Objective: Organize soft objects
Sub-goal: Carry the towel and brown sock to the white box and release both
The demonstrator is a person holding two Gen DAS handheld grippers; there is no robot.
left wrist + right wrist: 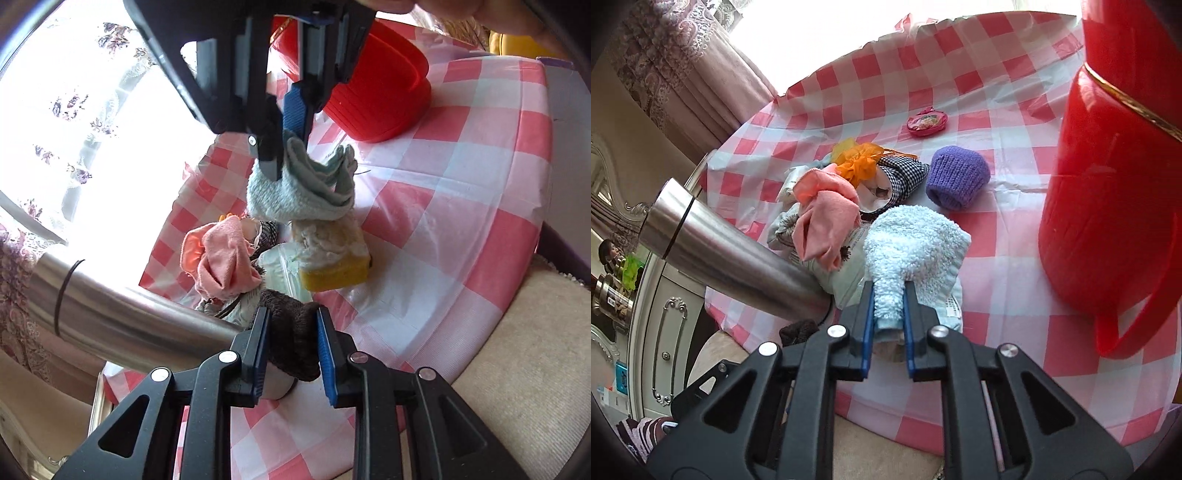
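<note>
My left gripper (291, 332) is shut on a dark brown knitted sock (291, 332) near the table's front edge. My right gripper (889, 299) is shut on a fluffy light blue sock (916, 243), which it holds above the pile; it also shows in the left wrist view (299, 188), hanging from the right gripper (282, 158). A pile of soft things lies on the checked tablecloth (997, 229): a pink cloth (827, 218), an orange mesh bag (858, 162), a black-and-white checked cloth (905, 173). A purple knitted roll (956, 177) lies beside it. A yellow sponge (336, 273) lies under a white fluffy piece.
A steel flask (731, 254) stands at the left by the pile. A large red jug (1108, 206) stands at the right. A small pink pouch (927, 122) lies farther back. A white cabinet (668, 332) stands off the table's left edge.
</note>
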